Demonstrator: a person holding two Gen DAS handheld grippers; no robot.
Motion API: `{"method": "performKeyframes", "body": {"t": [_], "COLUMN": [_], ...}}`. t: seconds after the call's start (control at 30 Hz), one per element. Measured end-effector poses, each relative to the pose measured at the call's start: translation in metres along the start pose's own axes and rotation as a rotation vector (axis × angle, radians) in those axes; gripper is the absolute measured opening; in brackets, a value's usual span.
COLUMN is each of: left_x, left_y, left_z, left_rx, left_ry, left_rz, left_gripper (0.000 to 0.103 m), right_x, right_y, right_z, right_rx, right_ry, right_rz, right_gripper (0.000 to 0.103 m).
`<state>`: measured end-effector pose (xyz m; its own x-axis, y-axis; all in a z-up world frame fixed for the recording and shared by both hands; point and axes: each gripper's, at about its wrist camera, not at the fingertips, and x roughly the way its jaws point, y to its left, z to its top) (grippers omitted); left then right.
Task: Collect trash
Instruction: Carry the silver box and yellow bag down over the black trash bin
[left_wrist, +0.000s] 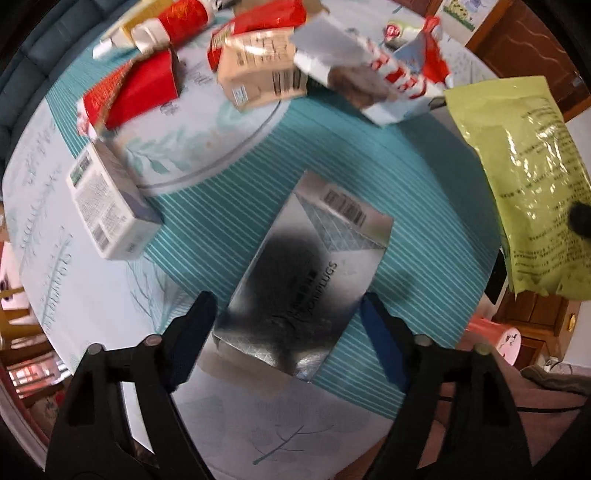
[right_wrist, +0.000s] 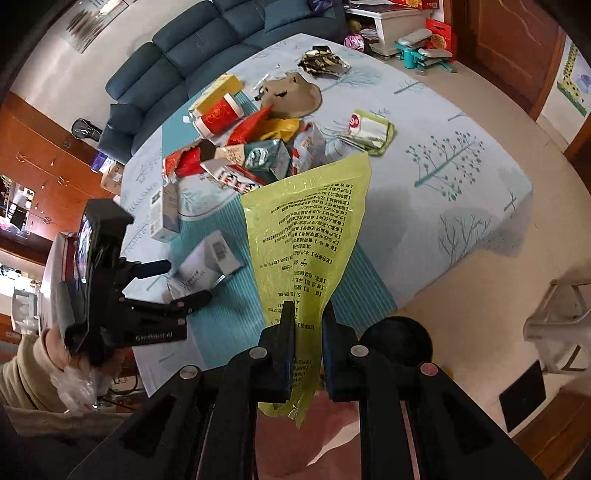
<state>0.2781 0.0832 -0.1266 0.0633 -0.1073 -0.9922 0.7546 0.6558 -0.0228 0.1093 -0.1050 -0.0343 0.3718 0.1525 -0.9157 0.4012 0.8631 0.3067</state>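
A table under a pale tree-print cloth bears a teal striped mat and a heap of trash: cartons, wrappers, a red cup. The yellow-green bag hangs off the table's near edge, clenched between the fingers of the right gripper. A silver box lies flat on the mat, between the spread, released fingers of the left gripper, which do not press it.
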Motion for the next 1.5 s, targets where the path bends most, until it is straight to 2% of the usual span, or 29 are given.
{"method": "performKeyframes", "body": {"t": [0.27, 0.5, 0.77, 0.9, 1.07, 1.23, 1.43, 1.5], "left_x": [-0.001, -0.017, -0.058, -0.066, -0.049, -0.014, 0.043, 0.069], "left_y": [-0.015, -0.049, -0.125, -0.17, -0.232, -0.283, -0.321, -0.327], "left_z": [-0.007, -0.026, -0.05, -0.051, -0.057, -0.063, -0.067, -0.067], "left_rx": [-0.044, -0.099, -0.217, -0.27, -0.304, -0.325, -0.293, -0.288], "left_ry": [-0.029, -0.069, -0.122, -0.123, -0.104, -0.043, 0.032, 0.056], "left_rz": [0.055, 0.085, 0.094, 0.079, 0.058, 0.039, 0.04, 0.041], "left_gripper": [0.072, 0.071, 0.071, 0.071, 0.071, 0.071, 0.071, 0.071], "right_x": [0.009, 0.002, -0.015, -0.022, -0.014, 0.009, 0.061, 0.093], "right_y": [0.005, -0.015, -0.058, -0.102, -0.161, -0.213, -0.258, -0.272], "right_z": [-0.003, -0.02, -0.032, -0.047, -0.075, -0.109, -0.145, -0.158], "right_rx": [-0.028, -0.055, -0.145, -0.164, -0.156, -0.118, -0.046, -0.009], "right_ry": [0.038, 0.068, 0.085, 0.109, 0.171, 0.252, 0.363, 0.407], "right_rz": [0.002, 0.025, 0.095, 0.133, 0.15, 0.143, 0.113, 0.099], "right_gripper": [0.012, 0.012, 0.012, 0.012, 0.012, 0.012, 0.012, 0.012]}}
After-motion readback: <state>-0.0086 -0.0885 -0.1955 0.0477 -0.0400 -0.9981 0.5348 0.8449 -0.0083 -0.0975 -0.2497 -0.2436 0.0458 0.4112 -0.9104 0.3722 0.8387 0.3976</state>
